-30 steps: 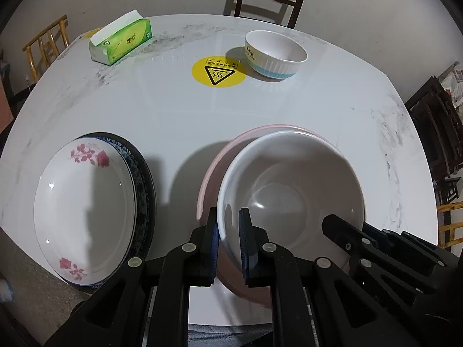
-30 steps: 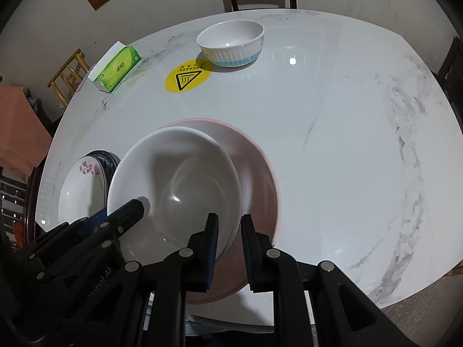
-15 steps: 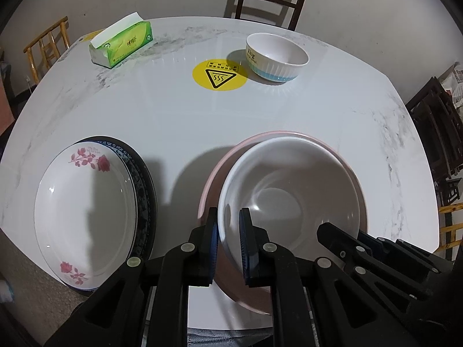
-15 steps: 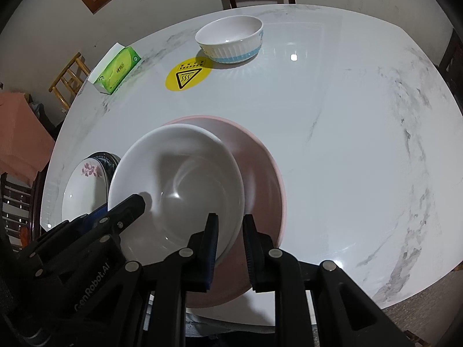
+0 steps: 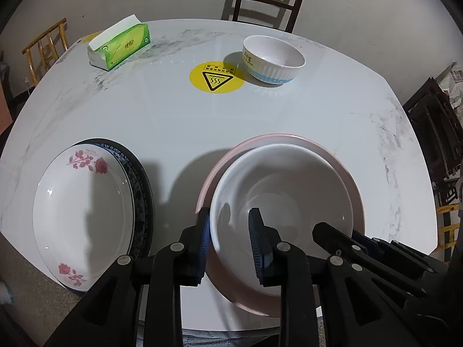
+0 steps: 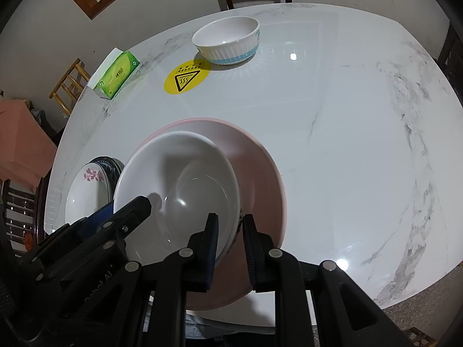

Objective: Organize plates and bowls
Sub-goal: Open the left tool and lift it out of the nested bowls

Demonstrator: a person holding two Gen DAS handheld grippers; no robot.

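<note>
The right gripper [image 6: 228, 228] clamps the near rim of the white bowl [image 6: 176, 190], which sits inside the pink bowl [image 6: 260, 179] on the marble table [image 6: 332, 115]. The left gripper [image 6: 127, 211] reaches in from the left. A ribbed bowl [image 6: 227, 40] stands beyond a yellow sticker [image 6: 186, 79].

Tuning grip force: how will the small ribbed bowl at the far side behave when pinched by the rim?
The ribbed bowl looks like glazed ceramic: probably rigid, breakable and slick. Its tall, steep wall suits a rim pinch. It looks empty, so likely moderate weight, though it may slide on the glossy table.
</note>
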